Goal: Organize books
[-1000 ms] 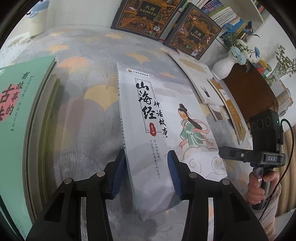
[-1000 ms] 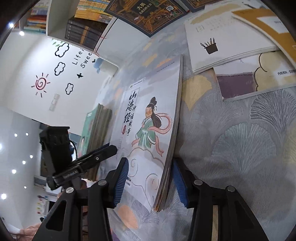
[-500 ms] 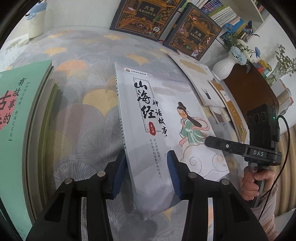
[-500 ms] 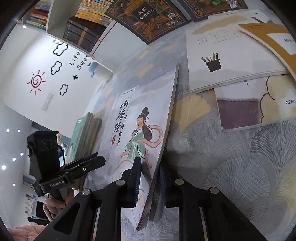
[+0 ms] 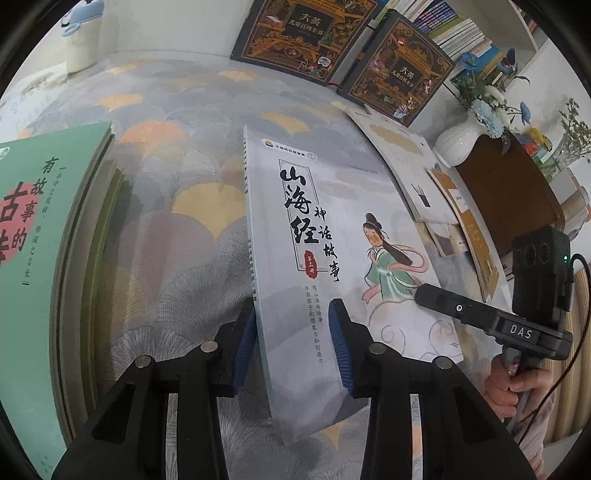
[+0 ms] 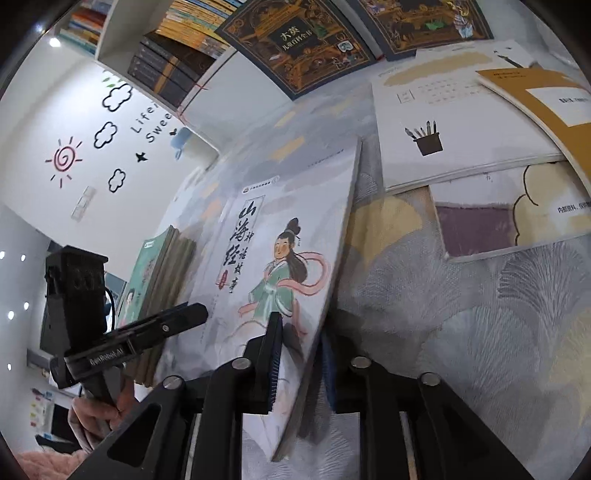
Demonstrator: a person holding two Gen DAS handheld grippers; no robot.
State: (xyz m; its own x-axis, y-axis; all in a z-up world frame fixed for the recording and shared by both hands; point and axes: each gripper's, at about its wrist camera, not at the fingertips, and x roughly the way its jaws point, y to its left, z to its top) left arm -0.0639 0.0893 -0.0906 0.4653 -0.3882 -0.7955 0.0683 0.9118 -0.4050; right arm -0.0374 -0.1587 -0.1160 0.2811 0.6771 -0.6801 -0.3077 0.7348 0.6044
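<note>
A thin grey-white picture book (image 5: 332,236) with black Chinese title and a girl in a green robe lies tilted on the patterned cloth. It also shows in the right wrist view (image 6: 273,236). My right gripper (image 6: 301,354) is shut on the book's right edge, lifting that side. My left gripper (image 5: 293,339) is open, its blue pads straddling the book's spine edge without clamping. The right gripper also shows in the left wrist view (image 5: 436,295), and the left gripper in the right wrist view (image 6: 192,314).
A stack of green books (image 5: 40,221) lies at the left. Two dark ornate books (image 5: 306,33) lean against the shelf at the back. Several thin booklets (image 6: 454,125) lie at the right. A white vase of flowers (image 5: 461,136) stands by a wooden cabinet.
My right gripper has closed on the book's right edge and raised it slightly. My left gripper stays open around the spine edge.
</note>
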